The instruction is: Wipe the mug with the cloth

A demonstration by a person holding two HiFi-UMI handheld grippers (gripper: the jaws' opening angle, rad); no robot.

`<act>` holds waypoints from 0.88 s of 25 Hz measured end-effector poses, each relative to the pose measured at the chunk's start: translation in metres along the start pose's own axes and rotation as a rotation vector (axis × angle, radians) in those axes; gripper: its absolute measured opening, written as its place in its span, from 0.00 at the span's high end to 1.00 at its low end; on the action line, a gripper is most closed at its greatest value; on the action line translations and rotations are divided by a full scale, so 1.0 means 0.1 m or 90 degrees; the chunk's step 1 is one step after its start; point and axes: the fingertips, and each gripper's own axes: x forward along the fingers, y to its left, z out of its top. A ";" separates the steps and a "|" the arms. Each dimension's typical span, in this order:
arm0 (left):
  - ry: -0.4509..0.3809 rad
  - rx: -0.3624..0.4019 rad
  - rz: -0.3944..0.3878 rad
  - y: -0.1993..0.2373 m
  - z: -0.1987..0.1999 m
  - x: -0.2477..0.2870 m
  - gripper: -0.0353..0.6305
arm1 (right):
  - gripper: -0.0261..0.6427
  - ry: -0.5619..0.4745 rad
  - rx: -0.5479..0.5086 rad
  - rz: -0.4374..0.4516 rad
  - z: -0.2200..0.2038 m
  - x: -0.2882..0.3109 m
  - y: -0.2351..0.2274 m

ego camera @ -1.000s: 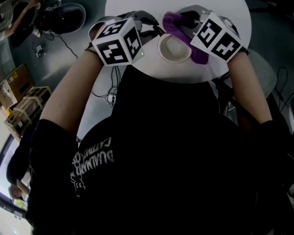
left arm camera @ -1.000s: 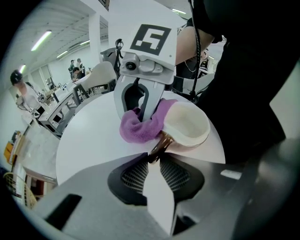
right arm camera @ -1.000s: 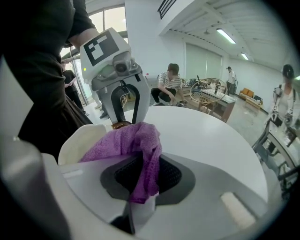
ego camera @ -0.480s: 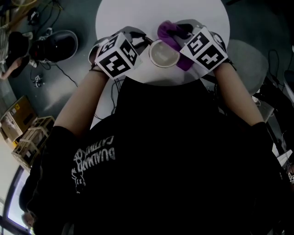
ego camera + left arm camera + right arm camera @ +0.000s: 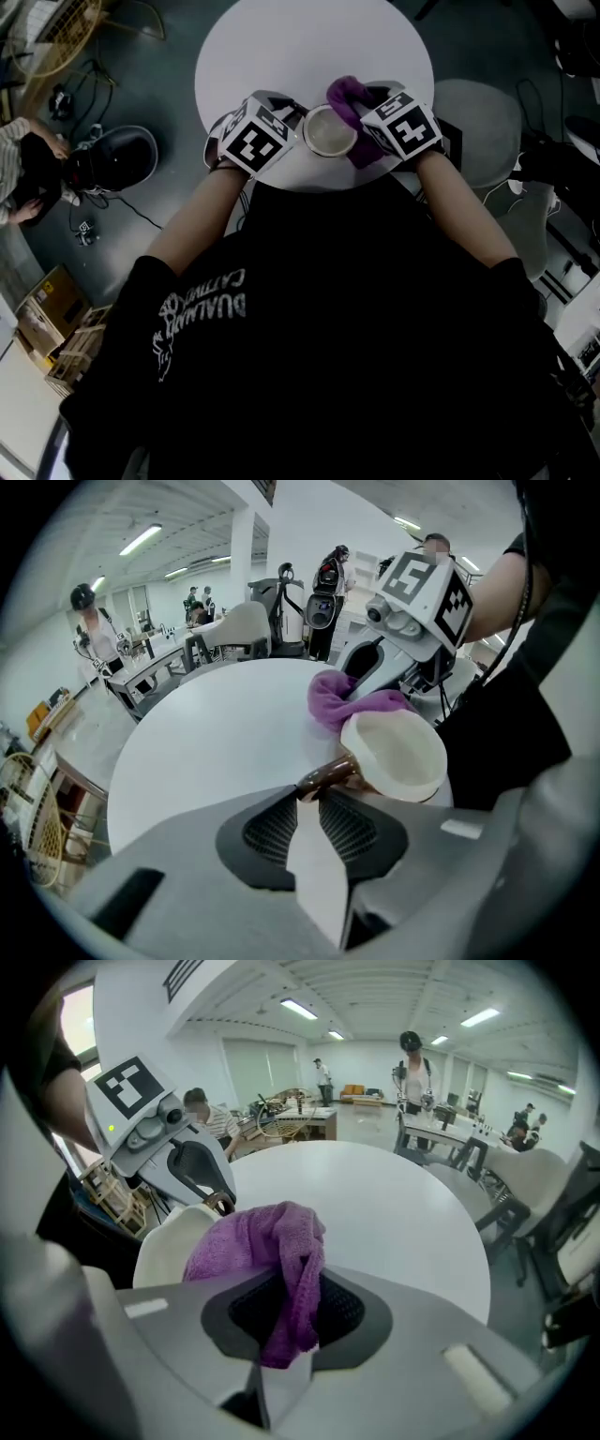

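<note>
A cream mug with a brown handle stands near the front edge of the round white table. My left gripper is shut on that handle; in the left gripper view its pads pinch the handle's end at the gripper. My right gripper is shut on a purple cloth, which is pressed against the mug's far right side. In the right gripper view the cloth bunches out of the gripper onto the mug.
A grey chair seat stands right of the table. On the floor at the left are a black helmet-like object, cables and wooden crates. A person sits at the left edge. Desks, chairs and people fill the room behind.
My right gripper has rolled and shifted along the mug's side with the cloth. The left gripper kept hold of the handle, rolling slightly. The head view has pulled back, showing more table.
</note>
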 end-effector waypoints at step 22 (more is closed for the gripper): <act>-0.005 0.054 -0.049 -0.11 -0.08 -0.11 0.84 | 0.85 0.034 0.276 -0.134 -0.61 -0.47 0.28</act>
